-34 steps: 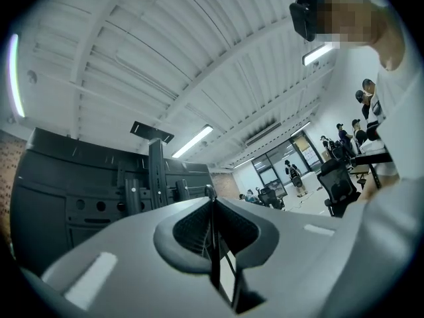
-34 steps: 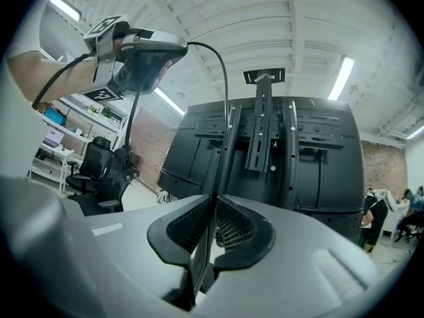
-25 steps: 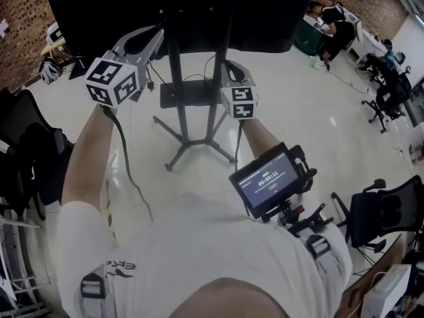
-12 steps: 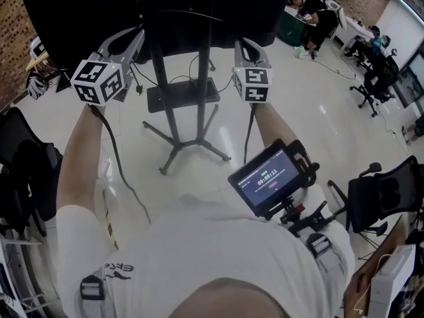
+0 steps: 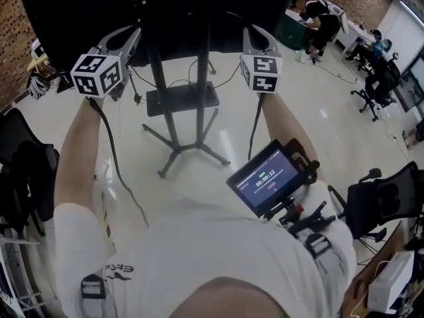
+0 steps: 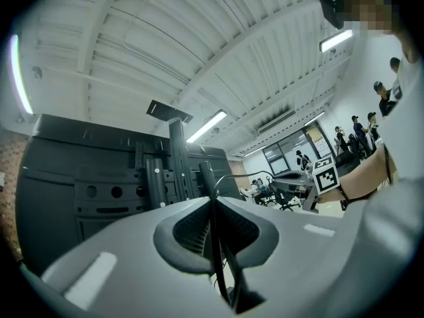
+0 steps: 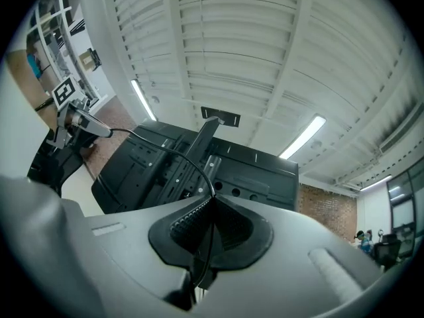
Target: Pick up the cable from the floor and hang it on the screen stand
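Left claw (image 6: 213, 211) | clamps cable (image 6: 222, 270) | right claw (image 7: 211, 207) | clamps same cable

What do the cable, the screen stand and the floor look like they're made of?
Cable: thin, black, bends in a loose arc, so likely rubber or plastic sheathing. Stand: matte black poles and a flat shelf, probably painted metal. Floor: pale and glossy with bright reflections; polished tile or coated concrete, I cannot tell which.
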Motion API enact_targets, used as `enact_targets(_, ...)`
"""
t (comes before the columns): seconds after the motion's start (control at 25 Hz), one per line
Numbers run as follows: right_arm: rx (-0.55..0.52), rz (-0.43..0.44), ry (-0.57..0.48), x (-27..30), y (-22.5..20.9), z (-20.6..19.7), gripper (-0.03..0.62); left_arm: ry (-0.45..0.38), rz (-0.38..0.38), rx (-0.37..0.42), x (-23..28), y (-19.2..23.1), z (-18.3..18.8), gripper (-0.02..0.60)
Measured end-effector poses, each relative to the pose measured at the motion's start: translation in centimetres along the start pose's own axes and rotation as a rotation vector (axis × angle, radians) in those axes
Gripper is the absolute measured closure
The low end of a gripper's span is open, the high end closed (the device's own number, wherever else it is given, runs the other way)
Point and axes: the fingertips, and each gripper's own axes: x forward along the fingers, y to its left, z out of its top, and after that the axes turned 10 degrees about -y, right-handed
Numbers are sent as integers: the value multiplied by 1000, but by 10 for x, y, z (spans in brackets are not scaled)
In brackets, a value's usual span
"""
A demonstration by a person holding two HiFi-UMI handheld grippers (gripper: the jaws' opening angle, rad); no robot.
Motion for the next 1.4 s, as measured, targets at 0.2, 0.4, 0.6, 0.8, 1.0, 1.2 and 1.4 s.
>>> enact_targets(0.2, -5, 16, -36, 22, -6, 11, 566, -3, 41, 3, 9, 13, 0, 558)
enact_targets(0.4, 5, 49, -24, 79, -23, -27, 566, 13, 74, -10, 60, 39, -29, 558)
enact_targets(0.6, 1, 61, -47, 87, -22, -22, 566, -8, 95, 13, 58, 43, -17, 558)
enact_targets(0.8, -12, 74, -93, 91, -24, -11, 566, -28, 115, 47, 52, 41, -7, 558)
enact_targets(1.0, -35, 85, -150, 94, -21, 14, 566, -53, 138, 90, 46, 49, 13, 558)
enact_targets(1.2, -70, 66, -208, 112, -32, 41, 565, -84, 134, 139, 59, 65, 37, 558)
enact_targets(1.4, -111, 44, -206, 192, -32, 37, 565, -101, 121, 142, 113, 139, 32, 558)
